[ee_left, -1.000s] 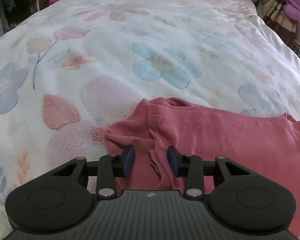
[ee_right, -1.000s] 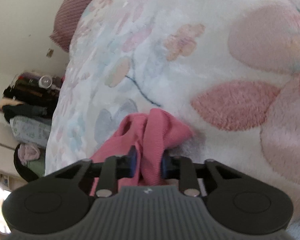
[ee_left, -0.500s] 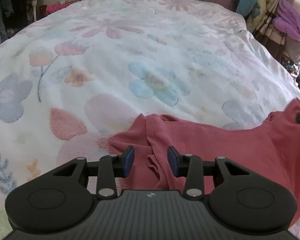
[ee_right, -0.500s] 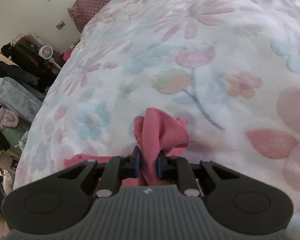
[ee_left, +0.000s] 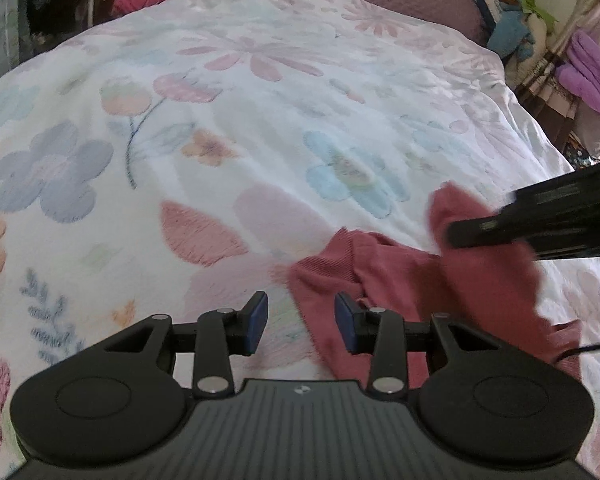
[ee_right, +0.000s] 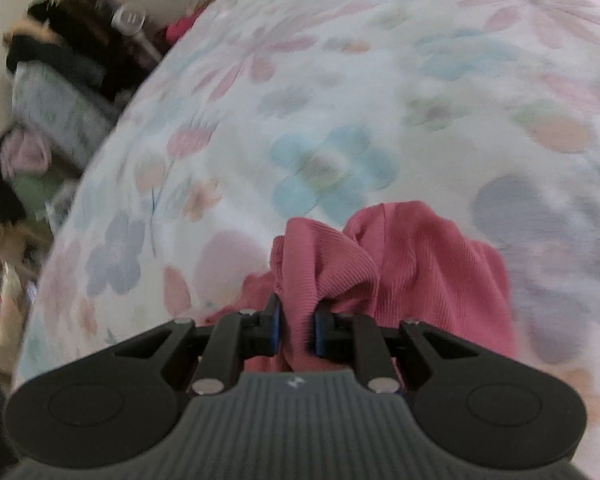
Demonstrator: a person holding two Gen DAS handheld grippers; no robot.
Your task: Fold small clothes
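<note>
The right hand-held gripper (ee_right: 296, 330), clamped on the garment (ee_right: 428, 264), has carried its edge across. The left hand-held gripper (ee_left: 301, 322) has slipped off the garment, jaws apart and empty; fold underway.

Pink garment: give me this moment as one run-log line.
pink garment: bunched fold lifted, remainder on floral bedspread | right tool: shut on pink garment | left tool: open, holding nothing, garment edge beside one pad
</note>
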